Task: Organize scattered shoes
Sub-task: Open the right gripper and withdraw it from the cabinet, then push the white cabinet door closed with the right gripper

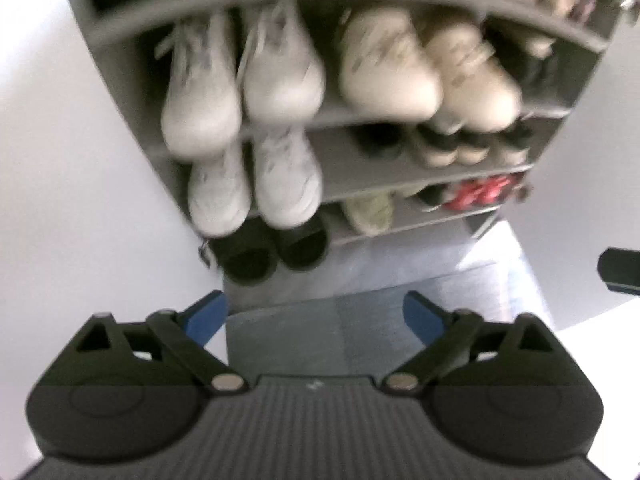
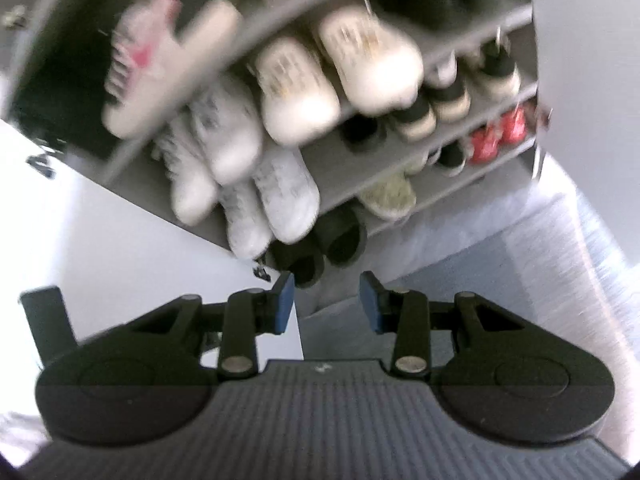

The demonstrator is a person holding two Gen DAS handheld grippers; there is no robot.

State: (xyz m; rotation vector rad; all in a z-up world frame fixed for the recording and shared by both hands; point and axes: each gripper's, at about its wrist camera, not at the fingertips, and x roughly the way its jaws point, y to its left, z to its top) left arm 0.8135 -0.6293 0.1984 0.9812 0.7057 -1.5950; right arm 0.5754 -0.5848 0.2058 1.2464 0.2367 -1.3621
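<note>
A grey shoe rack (image 1: 340, 152) with several shelves fills the upper part of both blurred views. On it stand a white sneaker pair (image 1: 240, 84), a cream pair (image 1: 400, 76), a second white pair (image 1: 256, 188), black slippers (image 1: 272, 252) at the bottom and red shoes (image 1: 480, 192). My left gripper (image 1: 318, 314) hangs above the floor in front of the rack, jaws wide apart, nothing between them. My right gripper (image 2: 327, 304) points at the black slippers (image 2: 328, 240) from above. Its blue pads (image 2: 284, 304) stand a narrow gap apart with nothing in it.
White panels (image 1: 80, 160) flank the rack on both sides. A grey mat (image 1: 340, 336) covers the floor in front of it. A fuzzy beige slipper (image 2: 390, 196) and black-and-beige shoes (image 2: 440, 100) sit on the lower shelves. A dark object (image 1: 620, 270) pokes in at the right edge.
</note>
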